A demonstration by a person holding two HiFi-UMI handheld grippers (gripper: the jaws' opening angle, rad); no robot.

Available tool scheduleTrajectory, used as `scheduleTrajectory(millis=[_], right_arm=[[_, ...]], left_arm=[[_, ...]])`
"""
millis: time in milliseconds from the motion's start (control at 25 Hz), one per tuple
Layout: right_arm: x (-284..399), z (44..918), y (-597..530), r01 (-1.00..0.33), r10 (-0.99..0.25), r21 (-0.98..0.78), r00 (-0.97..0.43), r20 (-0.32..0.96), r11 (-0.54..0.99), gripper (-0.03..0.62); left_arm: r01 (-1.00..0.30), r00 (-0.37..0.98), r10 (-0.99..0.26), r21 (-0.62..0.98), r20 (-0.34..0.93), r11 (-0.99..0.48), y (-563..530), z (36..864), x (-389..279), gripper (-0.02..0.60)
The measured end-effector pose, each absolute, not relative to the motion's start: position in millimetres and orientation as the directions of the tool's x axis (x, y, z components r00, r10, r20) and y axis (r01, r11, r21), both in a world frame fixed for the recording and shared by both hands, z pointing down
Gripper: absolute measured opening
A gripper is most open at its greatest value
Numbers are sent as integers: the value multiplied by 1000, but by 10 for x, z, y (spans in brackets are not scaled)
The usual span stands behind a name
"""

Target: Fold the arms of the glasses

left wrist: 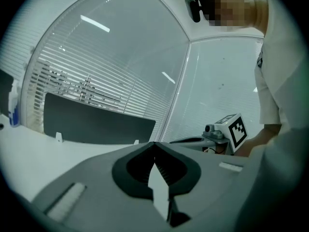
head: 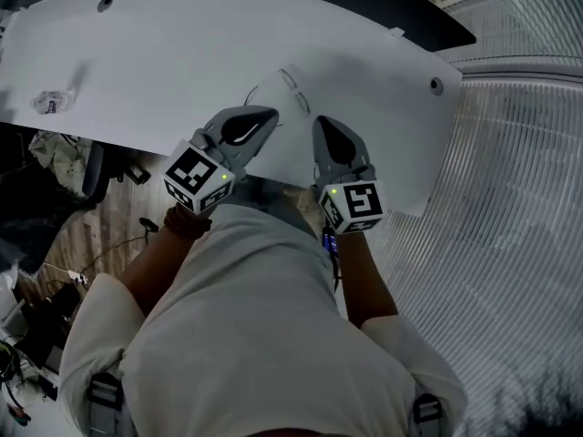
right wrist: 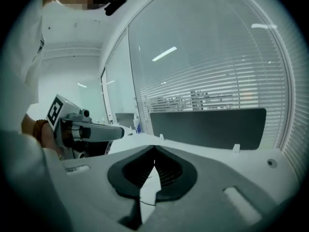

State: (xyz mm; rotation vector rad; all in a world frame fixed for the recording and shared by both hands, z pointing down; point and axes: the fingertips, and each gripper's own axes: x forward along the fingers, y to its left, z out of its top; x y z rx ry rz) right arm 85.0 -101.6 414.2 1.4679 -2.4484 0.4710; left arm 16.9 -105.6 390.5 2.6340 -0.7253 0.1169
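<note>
A pair of thin-framed clear glasses (head: 293,89) lies on the white table (head: 164,53), just beyond both gripper tips in the head view. My left gripper (head: 266,116) hovers over the table's near edge, to the left of the glasses and clear of them, jaws shut and empty. My right gripper (head: 323,126) sits beside it on the right, also shut and empty. In the left gripper view its own jaws meet at the tip (left wrist: 154,143), with the right gripper (left wrist: 193,140) alongside. The right gripper view shows closed jaws (right wrist: 154,146) and the left gripper (right wrist: 96,132).
A crumpled wrapper (head: 50,101) lies at the table's left. A dark partition (head: 410,7) runs along the far edge, with a cable hole (head: 435,86) at the right corner. Window blinds (head: 519,153) are on the right; cluttered floor (head: 55,271) lies at the left.
</note>
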Motion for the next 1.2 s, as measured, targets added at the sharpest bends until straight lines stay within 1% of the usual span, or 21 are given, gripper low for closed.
scheduleTrajectory(millis=[280, 360, 560, 680, 800, 960, 1200], right_arm=[[894, 4685, -1260, -888, -776, -153, -455, 436, 435, 3], [929, 4802, -1345, -885, -768, -146, -458, 447, 443, 28], [997, 5141, -1575, -877, -738, -105, -454, 499, 469, 37], [987, 5374, -1660, -866, -702, -101, -461, 542, 490, 51], [931, 5597, -1732, -845, -659, -88, -473, 585, 528, 75], [852, 5911, -1803, -816, -600, -63, -473, 645, 575, 80], [831, 6368, -1843, -768, -503, -27, -445, 741, 640, 87]], left_arm=[[-528, 848, -461, 339, 261, -779, -1297, 4352, 191, 3], [-537, 840, -458, 333, 289, -775, -1356, 4511, 212, 26], [-553, 828, -451, 353, 333, -755, -1536, 4873, 227, 32], [-562, 819, -444, 352, 362, -749, -1638, 5053, 224, 40], [-566, 809, -428, 340, 402, -751, -1716, 5218, 224, 77], [-573, 797, -408, 345, 445, -744, -1815, 5477, 207, 111], [-588, 781, -392, 362, 485, -723, -1946, 5856, 162, 129]])
